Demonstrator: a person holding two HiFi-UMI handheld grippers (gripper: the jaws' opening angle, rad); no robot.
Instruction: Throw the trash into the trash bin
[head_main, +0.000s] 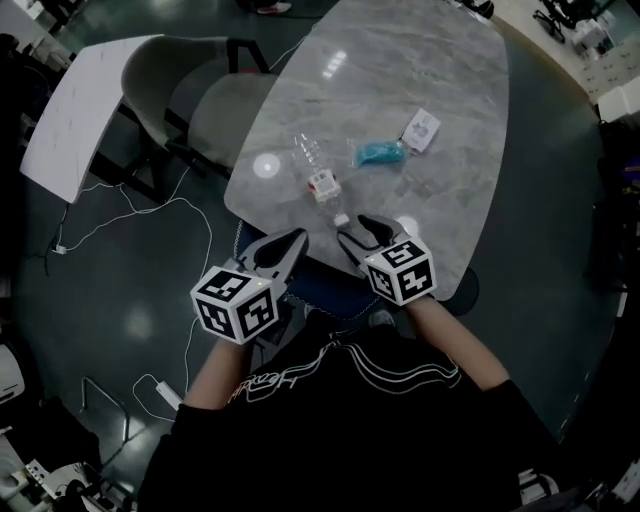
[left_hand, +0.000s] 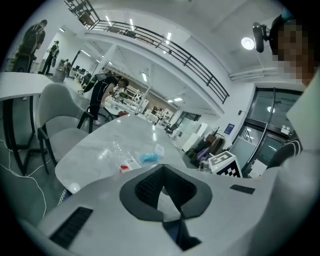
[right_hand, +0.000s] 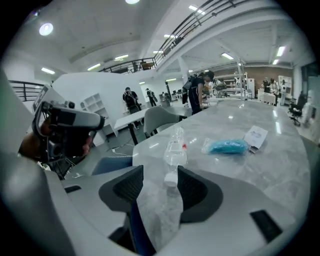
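Observation:
A clear plastic bottle with a red-and-white label lies on the grey marble table, its white cap toward me. A blue crumpled bag and a white card lie beyond it. My right gripper hangs over the table's near edge with its jaws open. In the right gripper view the bottle lies just ahead, its cap between the fingertips of that gripper, untouched. My left gripper is shut and empty, left of the right one, short of the table edge. The left gripper view shows the bottle and bag farther off.
Two grey chairs stand at the table's left side, with a white tabletop beyond them. Cables run over the dark floor. Something dark blue sits below the table's near edge. People stand far off in the hall.

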